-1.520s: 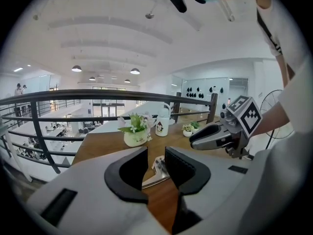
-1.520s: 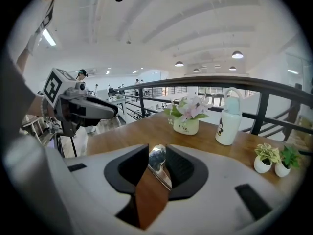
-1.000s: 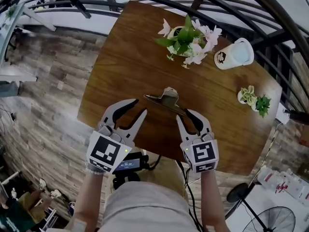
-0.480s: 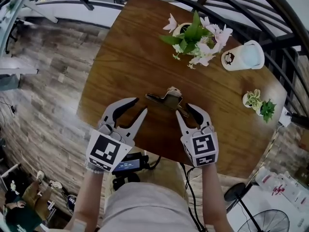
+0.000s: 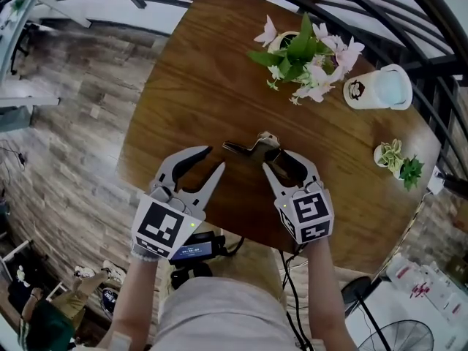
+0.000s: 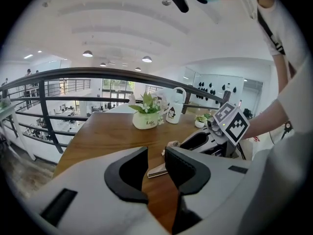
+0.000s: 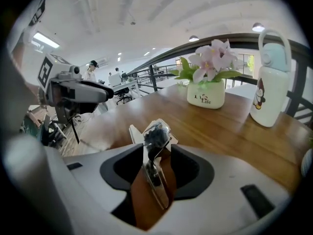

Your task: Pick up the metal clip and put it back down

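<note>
**L side.** Left gripper (image 5: 213, 159) hangs over the near edge of the wooden surface (image 5: 183, 72), angled fwd and down. Its fingers (image 6: 128, 174) stand partly apart with nothing between them. The near end of the clip shows just beyond the gap, not inside it. Likely role: standby, kept clear so the other gripper has free access.

**Centre.** Metal clip (image 5: 247, 148) lies on the surface near the front edge, between the two grippers. Its long flat arm points toward the left gripper. Its handle end sits at the right gripper.

**R side.** Right gripper (image 5: 275, 159) is pitched down onto the clip's handle end. The right gripper view shows the clip standing upright between the fingers (image 7: 122, 173), with wood visible on both sides of it, so the pads are not pressing. These fingers have just been opening and now stand wide. Judgement: this is the put-down end of the task. The clip appears to rest on the surface by its own weight, and the grip is off.

**Far R.** Flower pot (image 5: 281, 44), white mug (image 5: 376, 90) and two small plants (image 5: 395, 161) sit well apart from the work zone. No obstruction expected.

**Next.** Back the right gripper straight off along the clip's line. A sideways pull could snag and tip the clip.
</note>
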`<state>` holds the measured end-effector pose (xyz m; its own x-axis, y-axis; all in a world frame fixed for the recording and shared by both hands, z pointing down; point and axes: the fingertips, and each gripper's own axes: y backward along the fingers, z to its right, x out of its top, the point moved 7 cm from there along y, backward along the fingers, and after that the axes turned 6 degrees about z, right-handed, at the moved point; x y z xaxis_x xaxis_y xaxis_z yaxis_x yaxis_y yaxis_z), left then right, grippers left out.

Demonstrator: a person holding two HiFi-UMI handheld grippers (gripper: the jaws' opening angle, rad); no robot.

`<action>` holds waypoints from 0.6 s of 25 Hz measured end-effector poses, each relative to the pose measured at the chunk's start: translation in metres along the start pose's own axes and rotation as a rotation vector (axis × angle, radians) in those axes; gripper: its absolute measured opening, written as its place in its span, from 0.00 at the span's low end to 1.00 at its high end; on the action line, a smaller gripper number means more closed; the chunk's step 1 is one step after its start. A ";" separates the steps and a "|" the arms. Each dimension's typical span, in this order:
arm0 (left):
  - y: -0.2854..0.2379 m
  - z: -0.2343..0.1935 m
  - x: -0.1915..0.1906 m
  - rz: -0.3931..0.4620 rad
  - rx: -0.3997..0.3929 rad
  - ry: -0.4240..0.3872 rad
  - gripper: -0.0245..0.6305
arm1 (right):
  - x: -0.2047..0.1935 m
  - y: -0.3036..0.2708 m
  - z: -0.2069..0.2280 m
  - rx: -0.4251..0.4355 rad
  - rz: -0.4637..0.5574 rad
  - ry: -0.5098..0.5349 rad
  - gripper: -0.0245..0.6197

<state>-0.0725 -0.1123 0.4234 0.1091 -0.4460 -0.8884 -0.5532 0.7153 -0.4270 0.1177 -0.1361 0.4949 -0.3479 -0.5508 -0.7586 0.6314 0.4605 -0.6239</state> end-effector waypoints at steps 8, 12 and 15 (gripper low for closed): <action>-0.005 0.003 -0.001 -0.018 -0.003 0.011 0.21 | -0.003 -0.007 0.003 0.044 -0.026 0.024 0.33; -0.007 0.001 -0.006 -0.011 0.007 0.015 0.21 | -0.002 -0.009 0.002 0.045 -0.032 0.040 0.34; -0.009 0.003 -0.005 -0.016 0.003 0.017 0.21 | -0.004 -0.007 0.003 0.040 -0.039 0.048 0.35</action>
<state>-0.0661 -0.1146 0.4314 0.1035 -0.4662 -0.8786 -0.5487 0.7100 -0.4413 0.1167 -0.1396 0.5028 -0.4051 -0.5337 -0.7424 0.6436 0.4103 -0.6461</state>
